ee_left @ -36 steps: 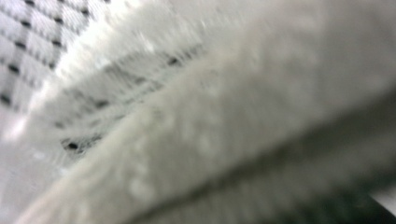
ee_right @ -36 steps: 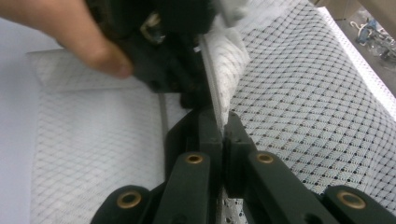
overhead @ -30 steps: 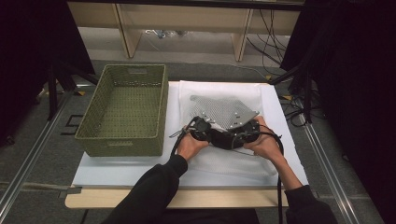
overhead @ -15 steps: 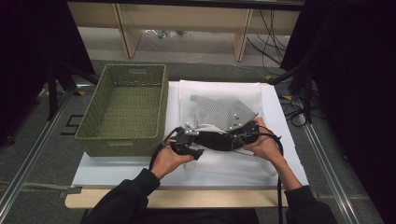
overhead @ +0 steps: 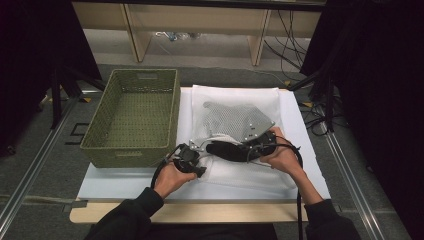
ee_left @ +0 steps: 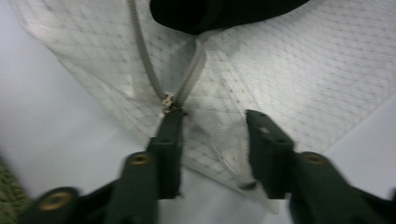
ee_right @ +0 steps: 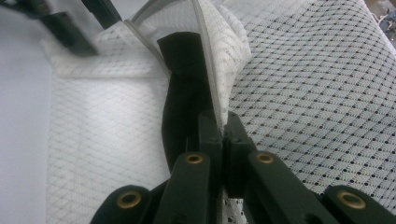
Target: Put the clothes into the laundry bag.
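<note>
The mesh bag is thin white netting cloth, matt and see-through, with a diamond weave; its zipper has grey woven tape and a small dull metal slider. At its 6 o'clock mouth sits a black garment, soft matt cloth. At 9 o'clock the basket is woven olive-green fibre, rough and ribbed. The tabletop carries a smooth white matt sheet over a pale wood edge. Each tool, left and right, looks like dark matt plastic with brass-coloured rivets.
</note>
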{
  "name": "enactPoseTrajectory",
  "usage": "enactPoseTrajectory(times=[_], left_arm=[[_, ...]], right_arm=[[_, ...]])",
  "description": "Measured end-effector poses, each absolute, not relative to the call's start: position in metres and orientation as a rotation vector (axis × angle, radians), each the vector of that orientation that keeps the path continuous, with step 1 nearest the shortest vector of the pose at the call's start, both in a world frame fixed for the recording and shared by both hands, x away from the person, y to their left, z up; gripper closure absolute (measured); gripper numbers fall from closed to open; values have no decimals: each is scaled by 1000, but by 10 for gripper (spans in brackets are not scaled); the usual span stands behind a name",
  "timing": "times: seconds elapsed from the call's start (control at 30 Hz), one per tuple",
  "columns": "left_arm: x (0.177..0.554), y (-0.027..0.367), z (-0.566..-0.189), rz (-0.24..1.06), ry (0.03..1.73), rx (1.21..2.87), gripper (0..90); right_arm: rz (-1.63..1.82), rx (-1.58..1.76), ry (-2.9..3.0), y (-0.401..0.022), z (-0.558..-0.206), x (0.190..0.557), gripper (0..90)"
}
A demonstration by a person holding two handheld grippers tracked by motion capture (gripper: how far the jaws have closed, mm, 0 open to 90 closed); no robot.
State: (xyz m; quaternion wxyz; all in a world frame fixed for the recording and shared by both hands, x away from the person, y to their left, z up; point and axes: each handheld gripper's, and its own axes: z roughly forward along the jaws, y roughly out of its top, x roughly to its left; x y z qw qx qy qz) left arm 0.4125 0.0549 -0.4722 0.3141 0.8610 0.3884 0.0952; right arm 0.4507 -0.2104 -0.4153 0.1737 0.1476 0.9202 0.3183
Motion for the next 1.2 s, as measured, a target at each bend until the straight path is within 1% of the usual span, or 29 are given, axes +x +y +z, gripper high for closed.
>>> enactPoseTrajectory(times=[0.03,0.07,0.1,0.17,0.23,0.27,0.33,0.37,0.43,0.67,0.8,1.0,1.2], left_arm=[[412,56,-473,247,1025,2261,796],[412,57,-472,249,1012,2275,838],[412,59,-473,245,998,2283,838],[410,63,-471,225,983,2294,865],[408,69,-471,216,972,2292,872],[405,74,-469,228,960,2306,877],[403,80,-469,219,967,2292,879],[402,84,-468,219,965,2299,880],[399,90,-467,212,978,2297,880],[390,93,-470,233,936,2328,875],[389,100,-471,202,945,2337,863],[382,108,-472,194,952,2335,850],[374,111,-466,187,933,2335,783]], right_arm=[[905,378,2605,-210,-416,452,894],[903,374,2608,-210,-416,452,894],[903,374,2608,-210,-416,452,894],[897,403,2627,-210,-417,450,894],[889,355,2638,-210,-420,450,895],[887,360,2648,-209,-421,449,895],[877,356,2664,-209,-425,447,895],[871,406,2680,-208,-426,445,895],[875,367,2690,-208,-430,444,895],[850,343,2750,-208,-443,435,895],[799,301,2785,-201,-454,433,895],[744,276,2819,-196,-464,431,895],[735,290,2830,-196,-468,431,894]])
